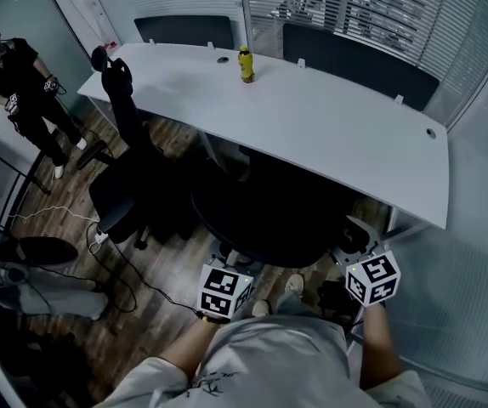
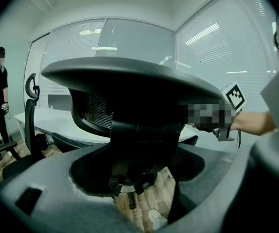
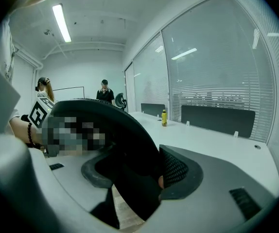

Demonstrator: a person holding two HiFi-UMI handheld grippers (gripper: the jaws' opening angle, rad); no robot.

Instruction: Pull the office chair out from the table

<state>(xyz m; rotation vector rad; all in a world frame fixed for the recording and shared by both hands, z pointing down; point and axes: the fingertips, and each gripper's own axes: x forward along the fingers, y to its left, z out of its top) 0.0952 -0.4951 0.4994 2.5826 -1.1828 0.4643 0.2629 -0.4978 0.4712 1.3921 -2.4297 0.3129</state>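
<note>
The black office chair (image 1: pixel 261 215) stands tucked under the near edge of the white table (image 1: pixel 337 134), its back towards me. My left gripper (image 1: pixel 224 289) is at the left side of the backrest and my right gripper (image 1: pixel 371 279) at the right side. In the left gripper view the backrest (image 2: pixel 130 89) fills the middle, and its dark frame sits between the grey jaws of the left gripper (image 2: pixel 140 178). In the right gripper view the backrest's edge (image 3: pixel 125 140) is pinched between the jaws of the right gripper (image 3: pixel 135 181), with the meshed pad (image 3: pixel 174 170) against it.
A second black chair (image 1: pixel 123 155) stands at the table's left end. A yellow bottle (image 1: pixel 245 65) stands on the table near its far edge. A person in black (image 1: pixel 21 87) stands at the left. Cables (image 1: pixel 125 287) lie on the wooden floor. Glass walls with blinds (image 1: pixel 371 11) lie behind.
</note>
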